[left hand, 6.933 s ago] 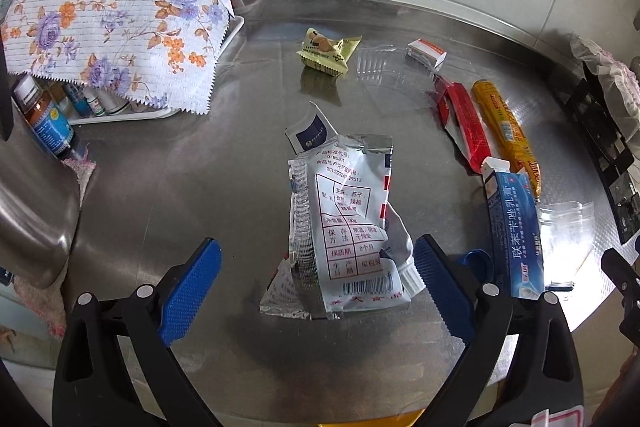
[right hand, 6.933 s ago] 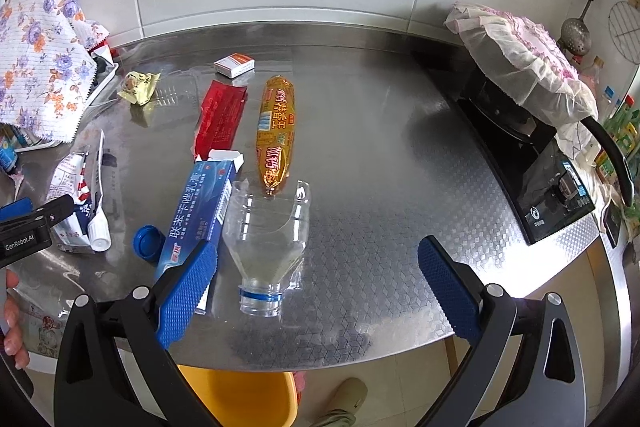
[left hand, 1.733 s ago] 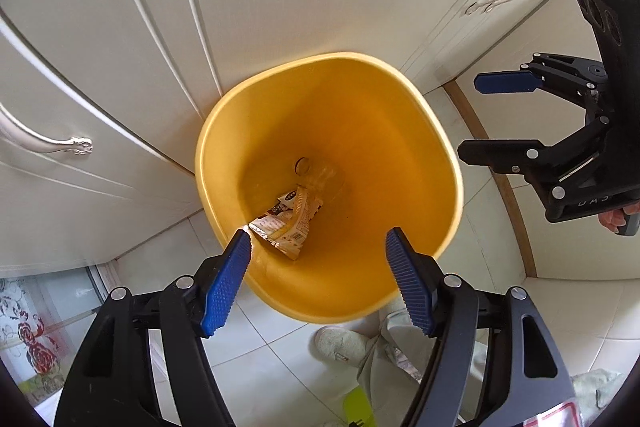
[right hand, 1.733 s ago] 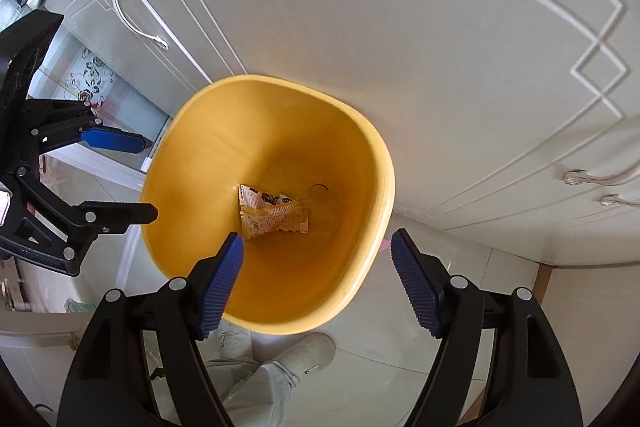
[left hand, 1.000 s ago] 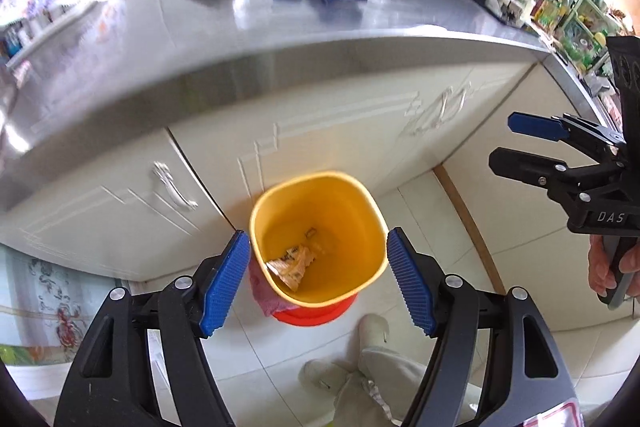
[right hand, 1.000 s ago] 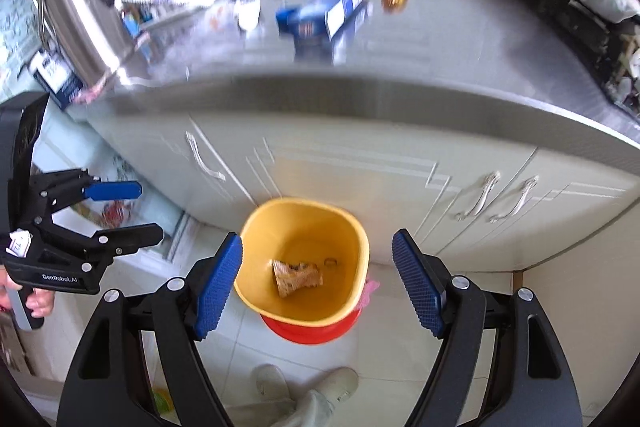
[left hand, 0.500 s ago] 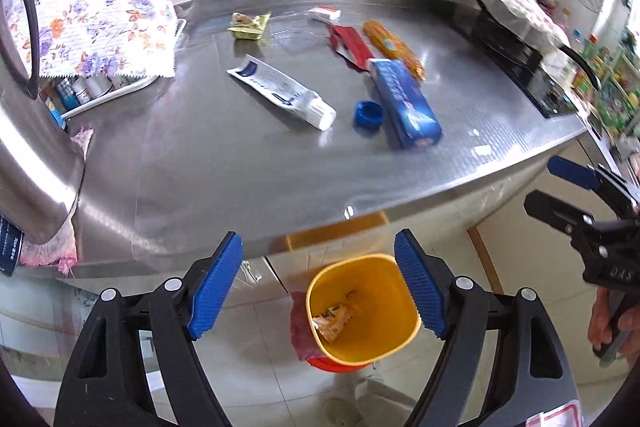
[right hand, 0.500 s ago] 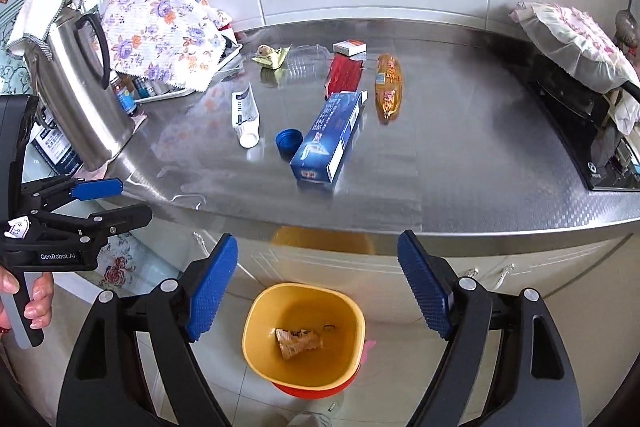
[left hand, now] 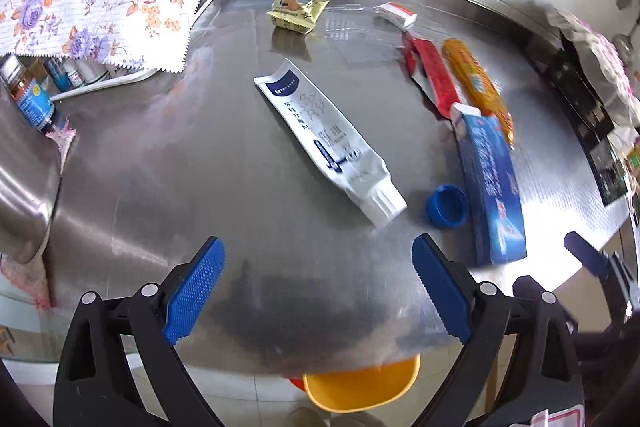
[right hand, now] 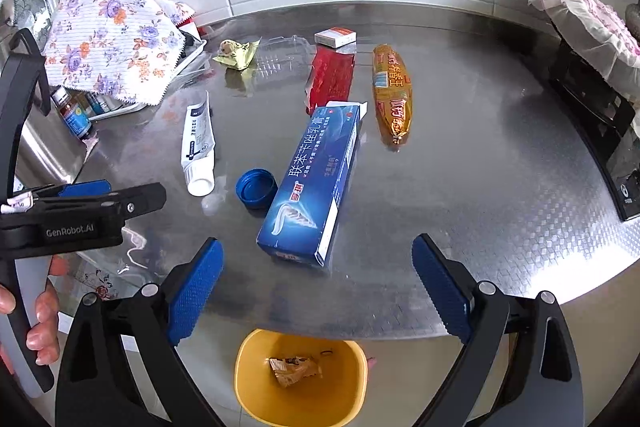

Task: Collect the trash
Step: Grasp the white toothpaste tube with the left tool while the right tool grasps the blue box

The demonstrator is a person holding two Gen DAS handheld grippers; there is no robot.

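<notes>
My left gripper (left hand: 318,291) is open and empty above the steel counter's front edge, near a white toothpaste tube (left hand: 326,143). My right gripper (right hand: 318,287) is open and empty just short of a blue toothpaste box (right hand: 314,179). A blue bottle cap (right hand: 256,187), a red wrapper (right hand: 330,79), an orange sausage pack (right hand: 392,93), a yellow snack wrapper (right hand: 236,55) and a small white box (right hand: 335,37) lie on the counter. The yellow bin (right hand: 300,379) stands on the floor below, with a wrapper inside.
A floral cloth (right hand: 108,35) covers a rack at the back left, with small bottles (right hand: 74,117) beside it. A steel kettle (left hand: 20,163) stands at the left. A black stove (right hand: 600,115) with a cloth-covered pot is at the right.
Both grippers have risen from over the bin on the floor to the counter. The silver packet and the clear plastic bottle seen earlier on the counter are gone.
</notes>
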